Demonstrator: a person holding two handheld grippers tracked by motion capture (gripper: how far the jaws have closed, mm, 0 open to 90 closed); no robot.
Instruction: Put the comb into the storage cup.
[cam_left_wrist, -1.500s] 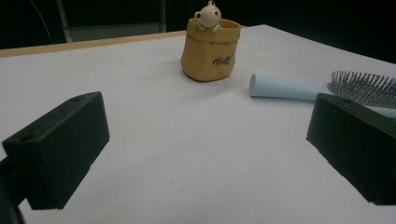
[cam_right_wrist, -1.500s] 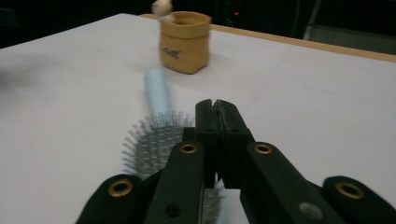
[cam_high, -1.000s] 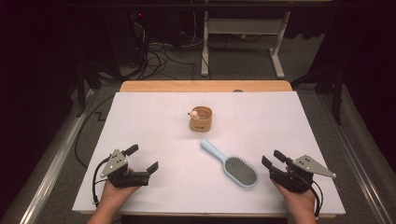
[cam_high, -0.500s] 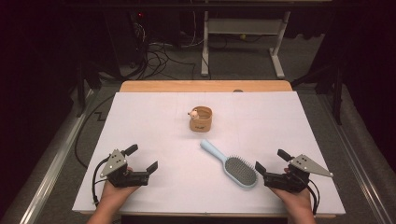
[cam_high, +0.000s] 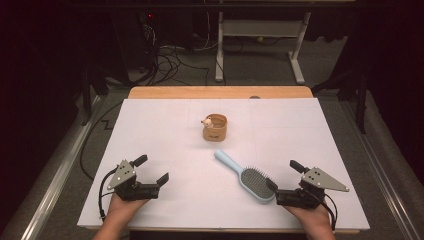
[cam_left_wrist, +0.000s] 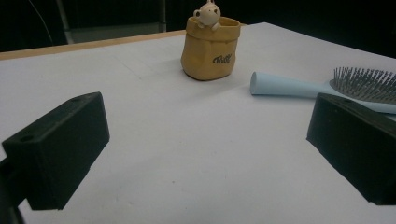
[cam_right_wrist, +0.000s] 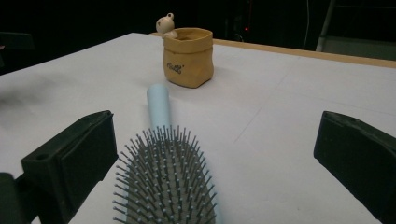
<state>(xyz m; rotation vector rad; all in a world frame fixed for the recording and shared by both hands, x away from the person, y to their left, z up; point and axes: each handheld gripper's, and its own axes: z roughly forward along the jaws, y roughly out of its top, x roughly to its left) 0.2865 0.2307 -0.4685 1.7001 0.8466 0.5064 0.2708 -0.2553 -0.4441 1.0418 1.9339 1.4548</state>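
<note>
Your right gripper (cam_high: 280, 182) sits low at the near right of the surface (cam_high: 165, 130) with its jaws spread wide; they have just been opening, and the bristled head of the light-blue hairbrush (cam_high: 245, 176) lies between them, not pressed by either pad. The brush rests flat, bristles up, its handle pointing away toward the small yellow bag-shaped pot (cam_high: 215, 127) with a little animal figure on its rim, which stands near the middle of the surface, apart from the handle tip. Your left gripper (cam_high: 152, 170) rests at the near left, released as well, with nothing between its jaws. If you close on the head from here, the pads may bite into the bristles rather than the solid rim, and the brush could twist or squirt forward, because its back is rounded and smooth. Push in too low and the near jaw may nudge the head sideways, swinging the handle toward the pot, which looks light enough to tip. The surface is a white sheet over a wooden top whose bare edge shows at the far side. Beyond it the room is dark, with cables on the floor and a pale metal frame standing farther back.
</note>
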